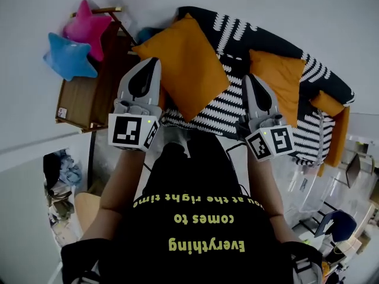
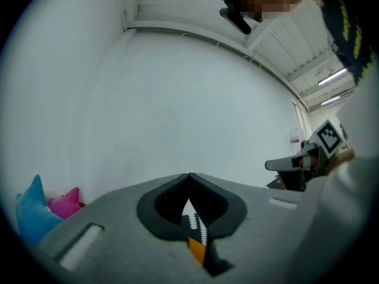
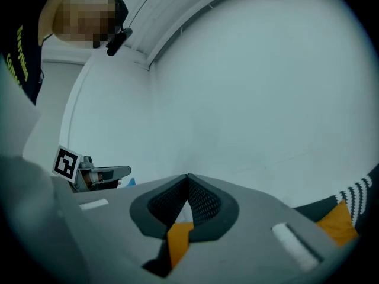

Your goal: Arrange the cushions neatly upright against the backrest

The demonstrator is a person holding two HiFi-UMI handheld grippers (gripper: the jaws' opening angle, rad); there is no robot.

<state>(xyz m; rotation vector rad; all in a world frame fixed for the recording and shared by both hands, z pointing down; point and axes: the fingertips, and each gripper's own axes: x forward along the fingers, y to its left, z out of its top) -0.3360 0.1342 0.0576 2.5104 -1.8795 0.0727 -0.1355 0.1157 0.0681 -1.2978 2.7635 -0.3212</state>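
I hold both tools level in front of me with nothing in them. The left gripper [image 1: 151, 62] has its jaws pressed tip to tip, and so does the right gripper [image 1: 251, 79]. The orange glimpsed through each one's gap is cushion lying beyond, not gripped.

The large orange cushion [image 1: 186, 64] sits at 12 o'clock between the two tools, turned corner-up on the sofa [image 1: 234, 105], so I judge it askew rather than square to the backrest [image 1: 249, 31]. A second orange cushion [image 1: 278, 78] leans at about 1 o'clock, and a third orange cushion [image 1: 334, 129] sags at 3 o'clock. I read this as a poised stance, one tool on each side of the big cushion, ready to square it up.

Two star cushions [image 1: 68, 55] rest on a wooden side table [image 1: 80, 102] at 10 o'clock.
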